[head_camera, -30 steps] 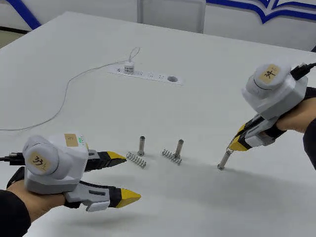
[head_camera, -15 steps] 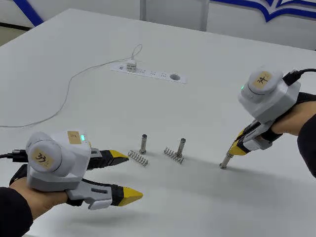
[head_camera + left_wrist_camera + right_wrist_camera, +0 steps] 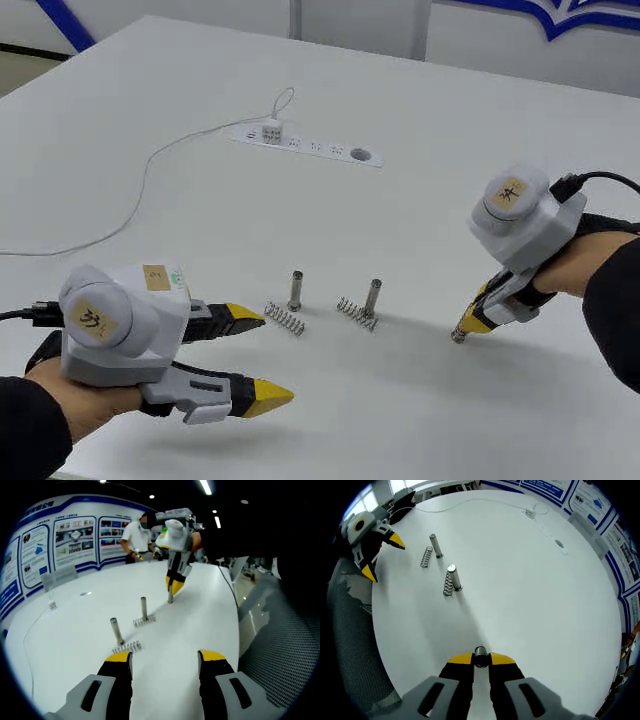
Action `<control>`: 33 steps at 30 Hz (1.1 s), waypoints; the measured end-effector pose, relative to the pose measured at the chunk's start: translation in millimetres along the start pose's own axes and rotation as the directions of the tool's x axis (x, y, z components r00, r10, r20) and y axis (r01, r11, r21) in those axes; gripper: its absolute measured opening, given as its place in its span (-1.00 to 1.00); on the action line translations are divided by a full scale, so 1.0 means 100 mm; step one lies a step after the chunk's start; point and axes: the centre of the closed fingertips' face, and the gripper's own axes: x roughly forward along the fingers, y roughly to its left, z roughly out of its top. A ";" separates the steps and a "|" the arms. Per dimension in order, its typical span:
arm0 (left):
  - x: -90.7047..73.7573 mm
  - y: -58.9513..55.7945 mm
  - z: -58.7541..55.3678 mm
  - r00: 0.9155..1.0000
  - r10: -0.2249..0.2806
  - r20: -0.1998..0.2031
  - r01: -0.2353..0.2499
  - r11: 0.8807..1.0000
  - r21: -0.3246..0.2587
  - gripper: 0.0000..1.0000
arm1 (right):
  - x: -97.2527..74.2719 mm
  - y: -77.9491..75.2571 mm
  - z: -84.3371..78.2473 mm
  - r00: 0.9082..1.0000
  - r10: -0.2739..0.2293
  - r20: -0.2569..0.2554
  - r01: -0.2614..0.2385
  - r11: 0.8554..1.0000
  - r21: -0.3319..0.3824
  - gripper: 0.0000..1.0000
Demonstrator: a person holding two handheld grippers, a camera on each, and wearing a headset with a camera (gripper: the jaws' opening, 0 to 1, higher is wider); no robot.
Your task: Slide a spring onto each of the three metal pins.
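Observation:
Two metal pins (image 3: pixel 296 290) (image 3: pixel 372 297) stand upright mid-table, each with a loose spring (image 3: pixel 285 318) (image 3: pixel 356 313) lying at its base. A third pin (image 3: pixel 459 335) is at the right, with my right gripper (image 3: pixel 466 327) shut around it; its top (image 3: pixel 480 656) shows between the yellow tips. My left gripper (image 3: pixel 258 357) hovers open at the lower left, pointing toward the nearest spring (image 3: pixel 126 647) and pin (image 3: pixel 116 630), with nothing between its fingers. The right gripper (image 3: pixel 175 580) also appears beyond the far pin (image 3: pixel 144 608).
A white power strip (image 3: pixel 305 146) with a plug (image 3: pixel 270 133) and a trailing cable (image 3: pixel 140 190) lies at the back of the white table (image 3: pixel 420 420). A person (image 3: pixel 136 537) stands beyond the table by wall posters.
My right gripper has come lower over the third pin, which now shows only at its base. The left gripper has barely moved; the head camera has shifted.

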 end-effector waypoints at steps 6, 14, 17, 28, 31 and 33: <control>0.00 0.00 0.00 1.000 0.002 -0.002 -0.002 1.000 -0.001 0.07 | 0.03 0.01 -0.02 1.000 0.003 0.004 -0.003 1.000 -0.003 -0.75; 0.00 0.00 0.00 1.000 0.002 -0.001 -0.002 1.000 0.001 0.07 | -0.07 0.00 0.00 1.000 -0.011 0.023 0.012 1.000 -0.025 -0.65; 0.00 0.00 0.00 1.000 0.000 0.000 0.000 1.000 0.004 0.06 | -0.14 0.01 0.03 0.999 -0.029 0.033 0.031 0.999 -0.041 -0.60; 0.02 -0.02 0.02 1.000 -0.010 0.005 0.010 1.000 0.011 0.05 | -0.35 0.20 0.47 0.985 -0.055 0.163 0.066 0.996 -0.062 -0.60; 0.01 -0.02 0.02 1.000 -0.009 0.006 0.009 1.000 0.012 0.05 | -0.27 0.28 0.59 0.980 -0.040 0.195 0.052 0.997 -0.054 -0.60; 0.01 -0.02 0.03 1.000 -0.007 0.008 0.007 1.000 0.011 0.05 | -0.18 0.34 0.65 0.978 -0.025 0.207 0.036 0.998 -0.047 -0.60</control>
